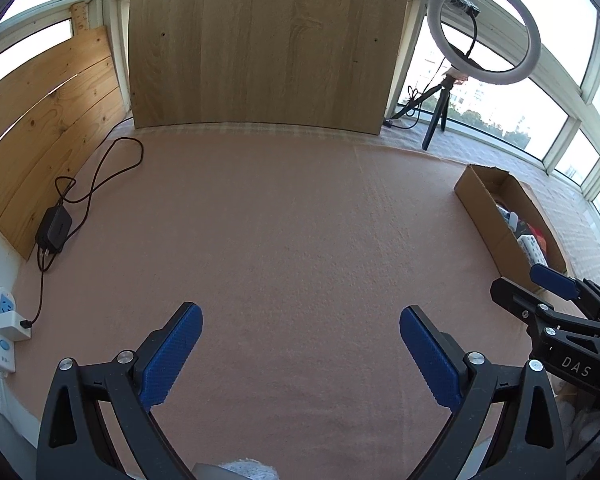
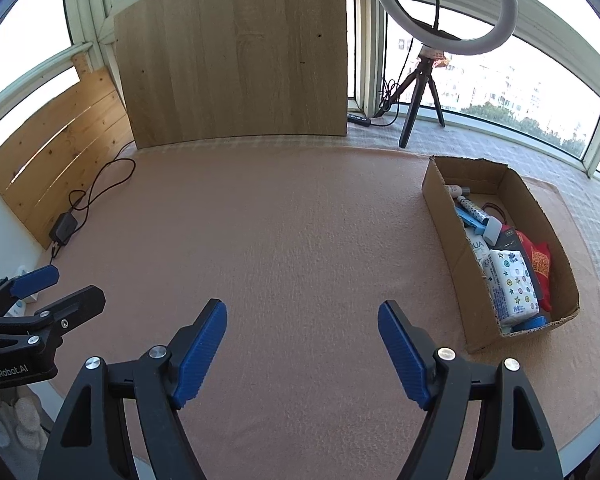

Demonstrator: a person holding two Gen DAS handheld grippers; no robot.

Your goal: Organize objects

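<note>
The left gripper (image 1: 301, 322), a black frame with ribbed blue pads, is spread wide with nothing between its fingers, poised over the bare middle of the pink textured cloth (image 1: 280, 220) that covers the table. The right gripper (image 2: 302, 318), of the same black and blue build, is likewise spread wide and empty, above the near part of the cloth. Each shows at the edge of the other's view: the right one low on the right side in the left wrist view, the left one low on the left side in the right wrist view. To the right of the right gripper lies the open brown cardboard box (image 2: 444, 216), long and shallow, resting on the cloth. Inside it are the gathered things: a white tissue pack printed with coloured stars and dots (image 2: 510, 284) near the front end, a red pouch (image 2: 540, 260) beside it against the right wall, a dark flat packet between them, and blue and white items further back, too crowded to tell apart. At the left edge of the cloth a black power adapter (image 1: 55, 229) lies with its looping dark cable, and a white power strip (image 1: 4, 326) sits close by. Behind, a large pale wooden board (image 1: 260, 44) stands upright, with a slatted pine panel (image 1: 40, 120) to its left and a white ring light on a black tripod (image 1: 484, 28) to its right, before the windows.
</note>
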